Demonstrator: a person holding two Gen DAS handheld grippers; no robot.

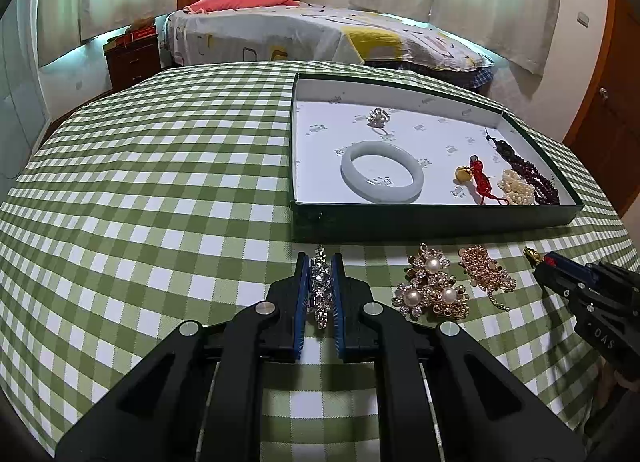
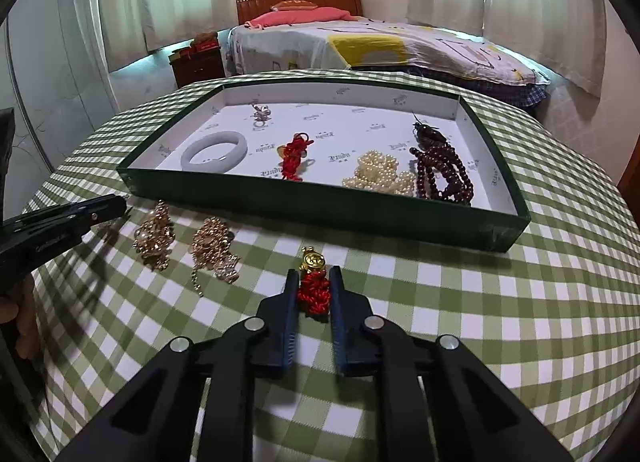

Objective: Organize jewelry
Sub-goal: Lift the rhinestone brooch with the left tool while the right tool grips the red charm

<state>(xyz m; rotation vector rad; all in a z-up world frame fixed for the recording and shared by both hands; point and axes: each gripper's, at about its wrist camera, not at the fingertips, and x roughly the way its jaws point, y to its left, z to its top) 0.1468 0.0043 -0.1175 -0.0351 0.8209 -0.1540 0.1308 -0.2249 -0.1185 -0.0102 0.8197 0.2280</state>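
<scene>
Left wrist view: left gripper pinches silver crystal brooch in front of green tray | pearl brooch and gold chain piece lie before tray | right gripper clamps red knotted charm before tray

The table is seen low and close from both cameras, facing the bed. The left view is taken from left of the green tray. The tray is shared.
</scene>
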